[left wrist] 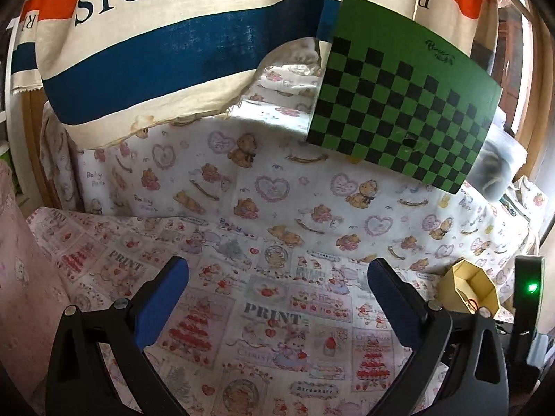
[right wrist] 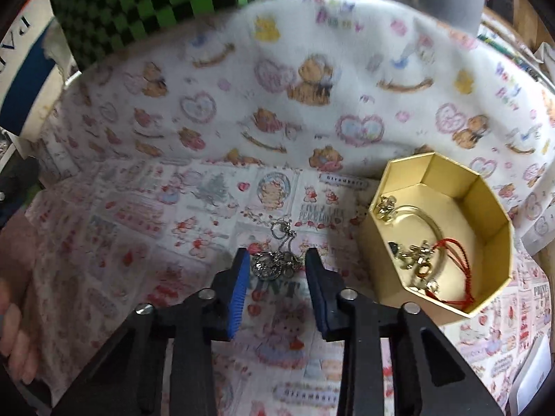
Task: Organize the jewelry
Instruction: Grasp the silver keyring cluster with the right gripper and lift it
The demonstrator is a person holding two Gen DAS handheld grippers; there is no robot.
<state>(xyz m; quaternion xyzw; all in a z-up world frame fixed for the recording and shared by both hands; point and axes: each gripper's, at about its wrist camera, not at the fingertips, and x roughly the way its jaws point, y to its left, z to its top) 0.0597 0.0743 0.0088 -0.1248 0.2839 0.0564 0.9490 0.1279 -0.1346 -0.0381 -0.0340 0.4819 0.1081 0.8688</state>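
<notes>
A silver chain with a round pendant lies on the printed cloth, its chain trailing away from me. My right gripper points down over it, one blue-padded fingertip on either side of the pendant. The pads stand close to it, with a sliver of space still showing, so the gripper is open. To the right stands an open gold octagonal box holding gold pieces and a red cord. My left gripper hovers wide open over bare cloth with nothing between its fingers. The box sits to its right.
A green-and-black checkered board leans at the back on the bear-print cloth. A striped "PARIS" fabric hangs at the back left. A black device with a green light stands at the right edge. A person's fingers show at the left.
</notes>
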